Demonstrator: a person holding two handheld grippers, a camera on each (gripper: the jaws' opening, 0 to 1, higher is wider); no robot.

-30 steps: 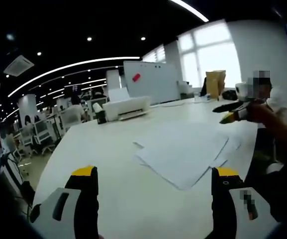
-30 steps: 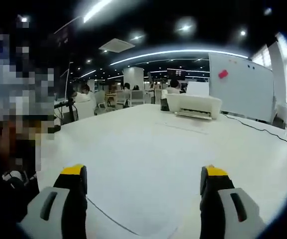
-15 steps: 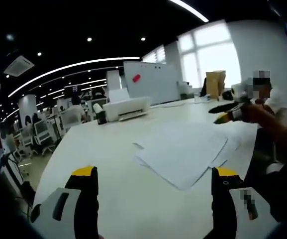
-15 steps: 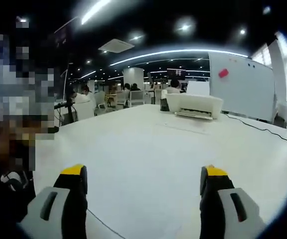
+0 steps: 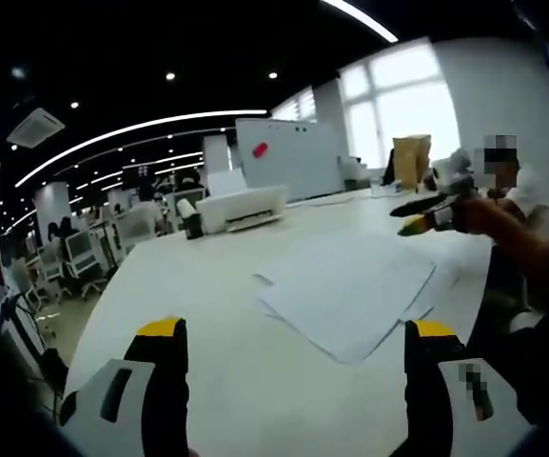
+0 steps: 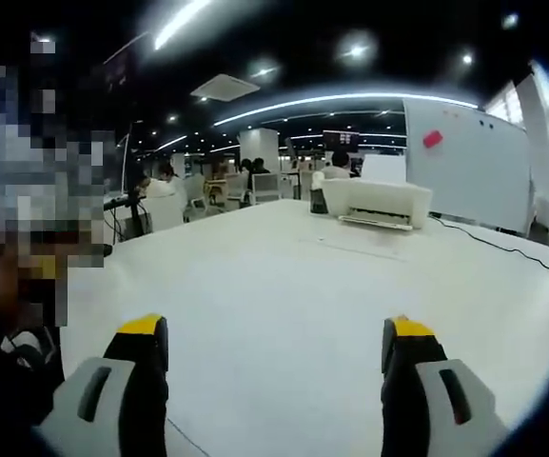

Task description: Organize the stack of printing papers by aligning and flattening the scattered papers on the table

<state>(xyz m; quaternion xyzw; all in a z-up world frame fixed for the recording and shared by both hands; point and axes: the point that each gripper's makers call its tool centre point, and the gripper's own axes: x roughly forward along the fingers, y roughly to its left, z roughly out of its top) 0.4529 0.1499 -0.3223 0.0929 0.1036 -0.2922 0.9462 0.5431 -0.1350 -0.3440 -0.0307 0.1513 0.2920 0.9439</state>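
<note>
Printing papers (image 5: 350, 290) lie fanned and misaligned near the table's (image 5: 207, 286) right edge, so I judge nothing squared or flattened yet. My left gripper (image 5: 293, 335) and right gripper (image 6: 272, 335) both hang spread wide, empty, touching no sheet.

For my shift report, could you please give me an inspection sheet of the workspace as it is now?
Surface: white table, wide and bare around the job's things.
Job's things: printing papers lie fanned and misaligned, flat on the table.
Clutter: white printer at the far end; a dark bottle beside it; brown bag by the window.
Grippers: left gripper open, empty, short of the papers; right gripper open, empty, above bare table.
Cables: black cable runs from the printer across the table.
Surroundings: whiteboard, office desks, seated people.
</note>
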